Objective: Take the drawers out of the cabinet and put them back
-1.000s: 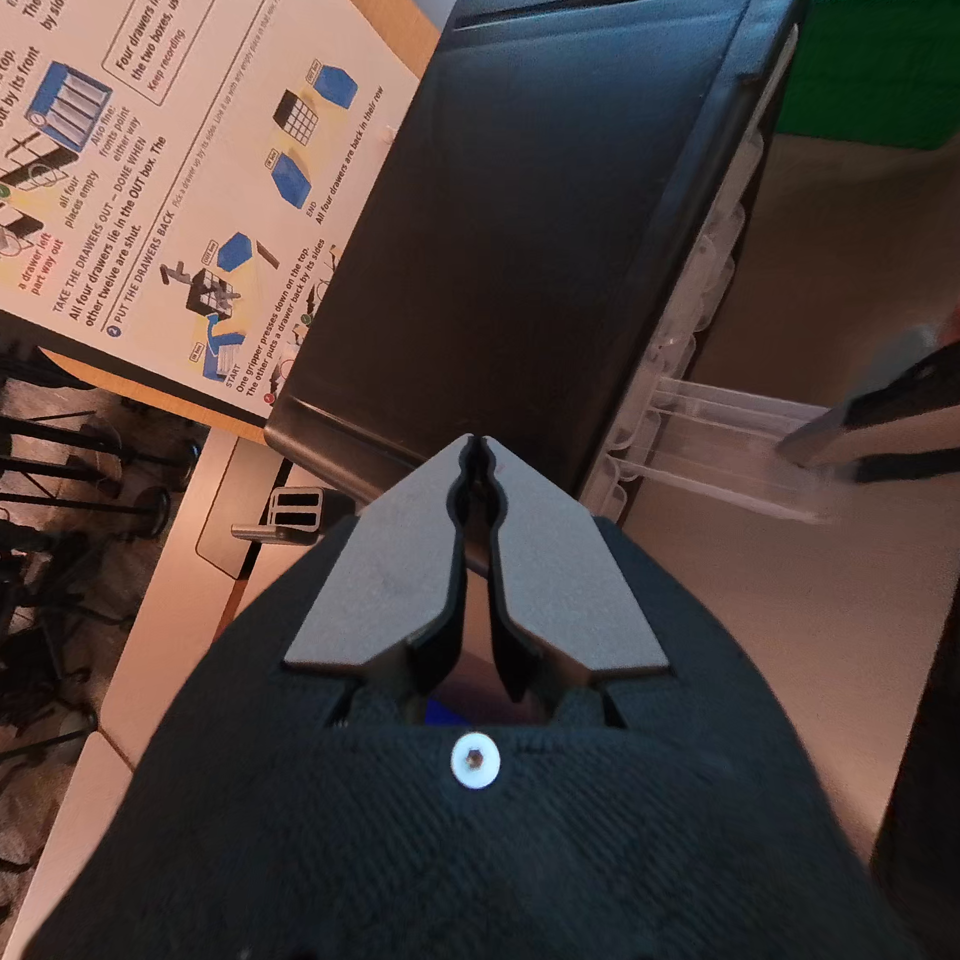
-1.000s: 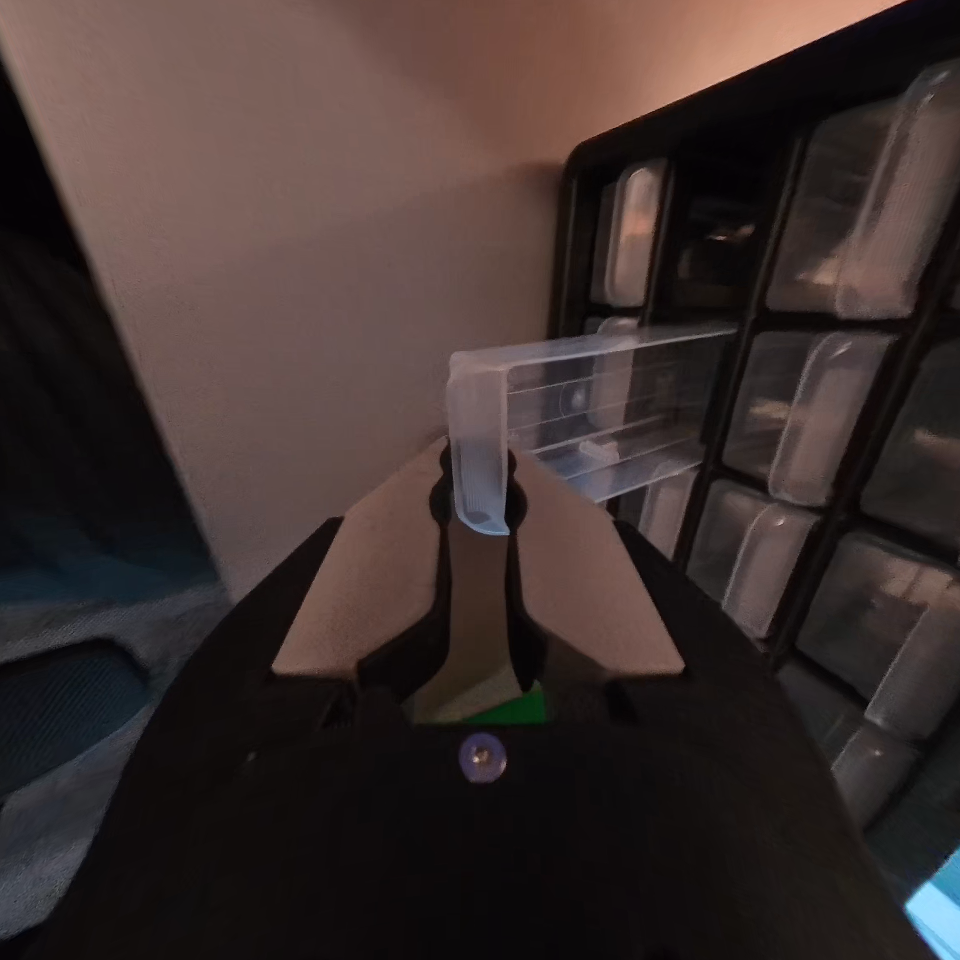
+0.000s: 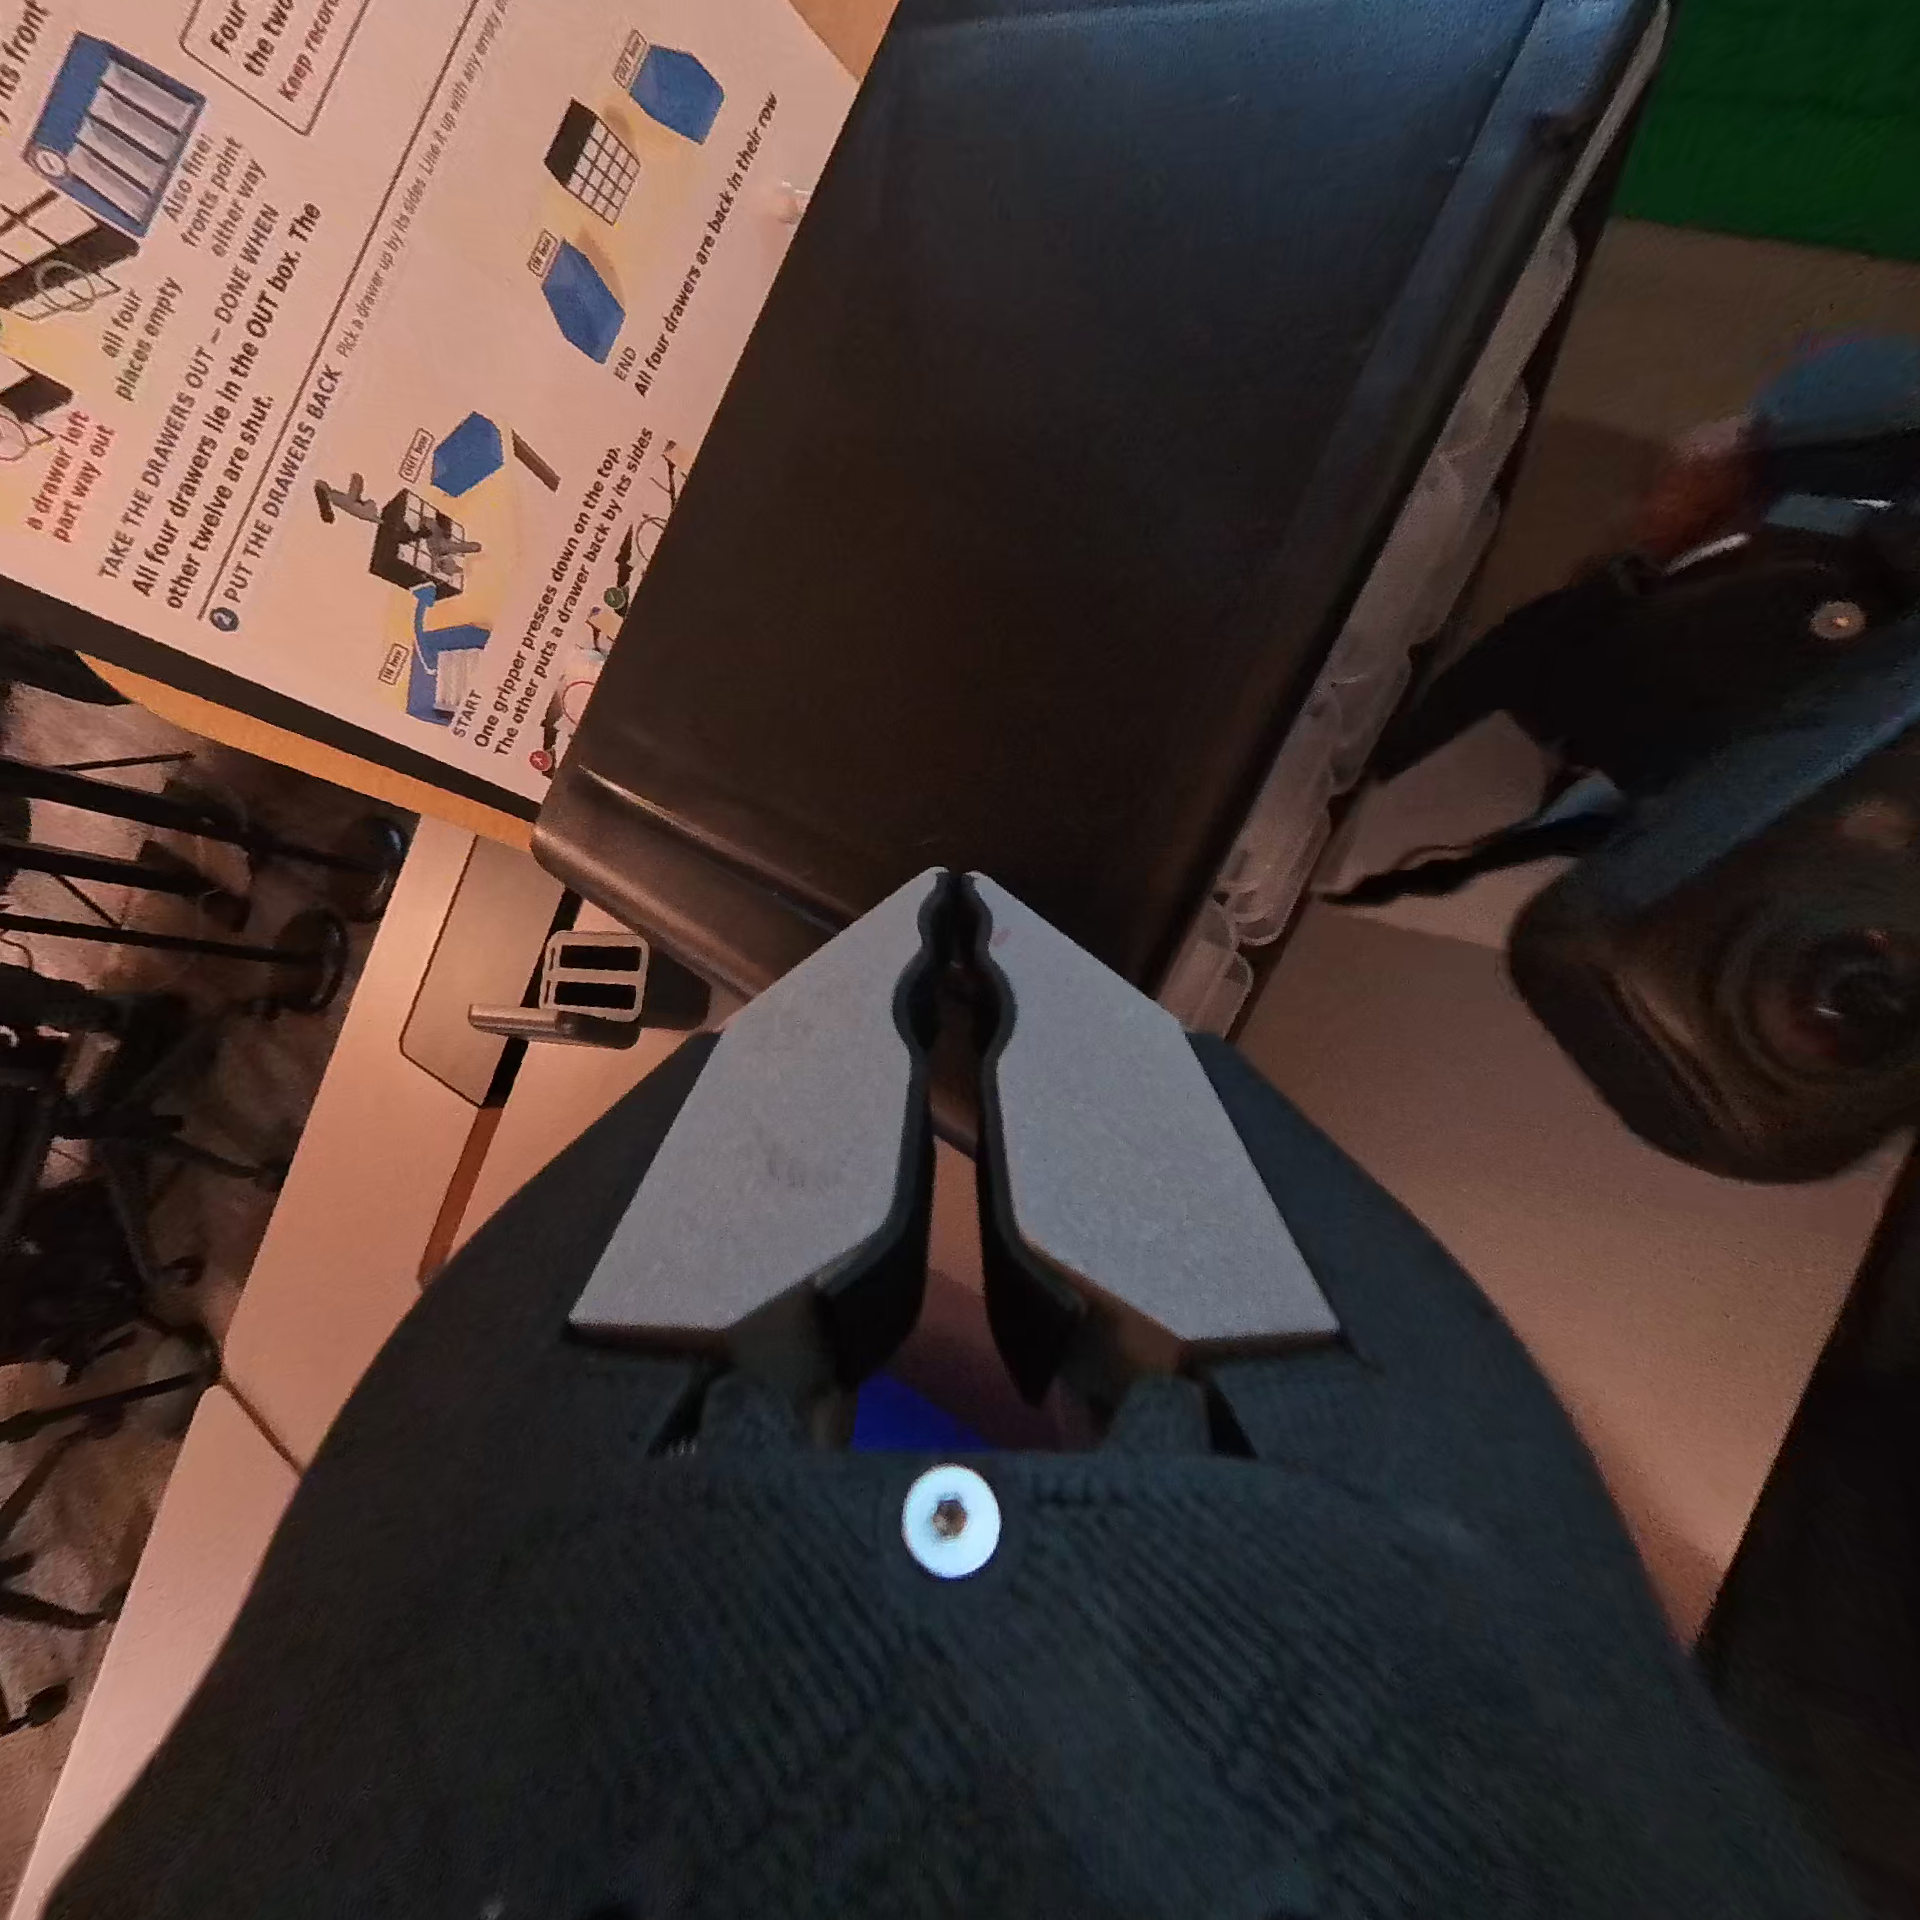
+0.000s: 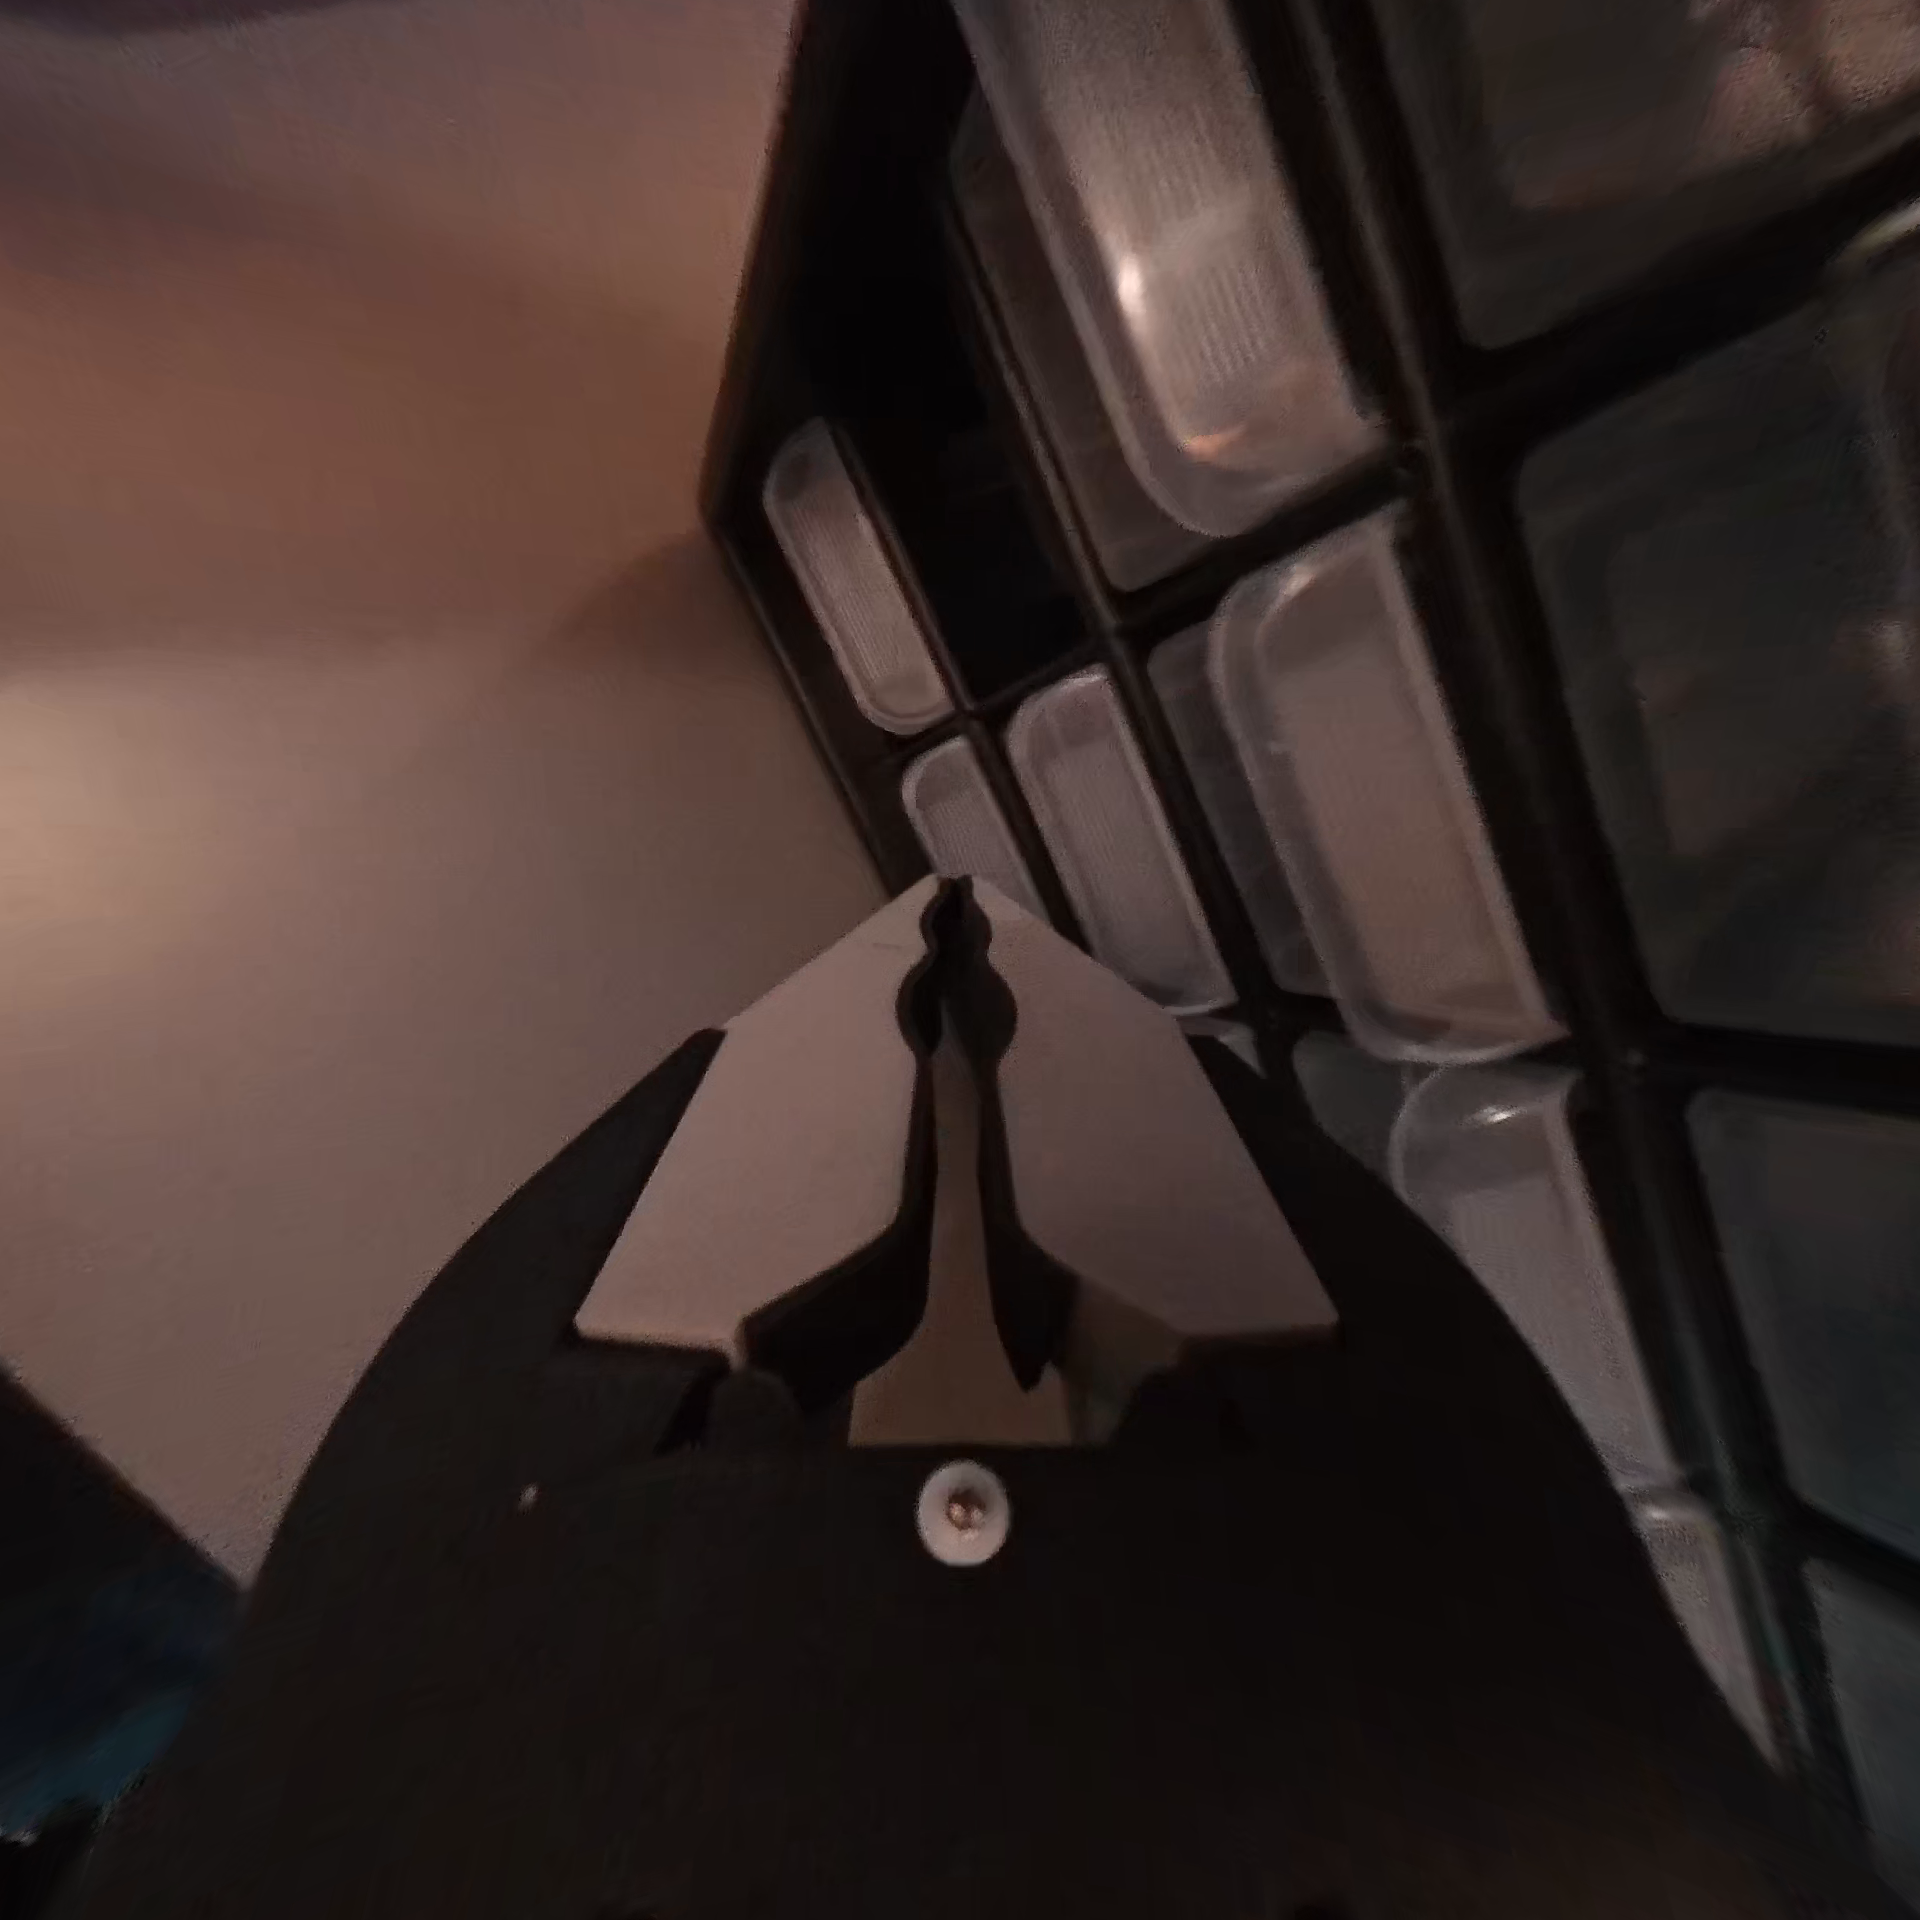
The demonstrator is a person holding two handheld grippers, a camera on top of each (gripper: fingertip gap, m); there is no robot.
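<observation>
Two tools in play, both with tips pinched together and nothing between them. Left tool (image 3: pixel 954 883) hovers at the near corner of the cabinet's (image 3: pixel 1091 436) black top; from here I can't tell whether it touches. Beyond the cabinet's far-left side lies a printed sheet (image 3: pixel 343 343) on the worktop (image 3: pixel 1507 1299). Off the cabinet's front, the right tool (image 3: pixel 1590 810) shows dark and blurred, close to the row of clear drawers (image 3: pixel 1455 540) along the front edge. Now the right wrist view: right tool (image 4: pixel 956 888) sits just off the cabinet (image 4: pixel 1455 436) front, tips near its outer edge, by a small clear drawer front (image 4: pixel 961 821). Drawers (image 4: pixel 1371 831) fill most slots in the black grid, their fronts flush or nearly so. One slot (image 4: pixel 997 540) near the cabinet's edge gapes dark beside a narrow drawer front (image 4: pixel 857 582). Pale worktop (image 4: pixel 364 779) spreads away from the cabinet front.
</observation>
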